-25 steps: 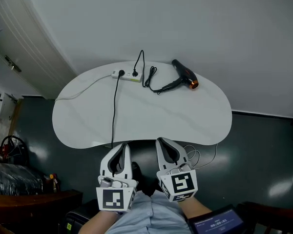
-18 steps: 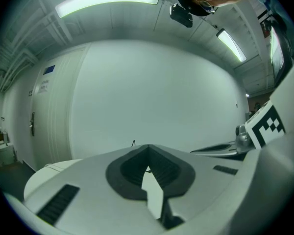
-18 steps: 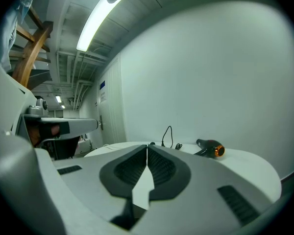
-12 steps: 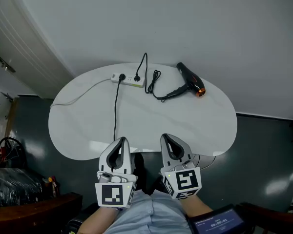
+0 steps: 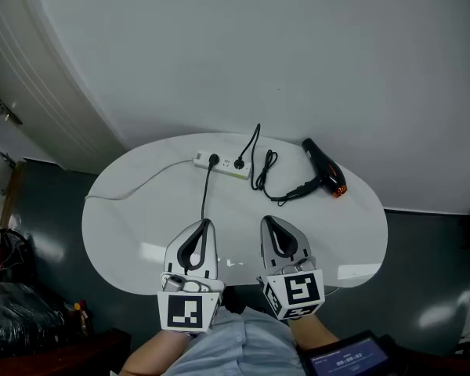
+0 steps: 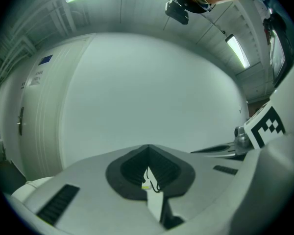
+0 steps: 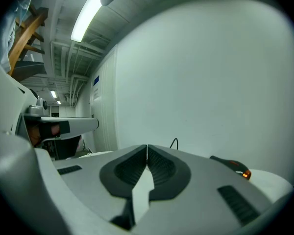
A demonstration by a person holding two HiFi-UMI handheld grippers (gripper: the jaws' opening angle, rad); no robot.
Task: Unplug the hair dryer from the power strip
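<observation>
On the white tabletop [image 5: 141,225], the power strip [image 5: 223,165] lies at the far side with the hair dryer [image 5: 324,167] to its right. The strip looks light, so I judge it could slide or lift if you pull without pinning it. It carries two black plugs: the dryer's plug [image 5: 239,164] and, just left, another plug [image 5: 213,160], easy to grab by mistake. Your left hand-held gripper [image 5: 206,225] and right hand-held gripper [image 5: 267,222] hover over the near edge, both clenched and empty, touching nothing.
</observation>
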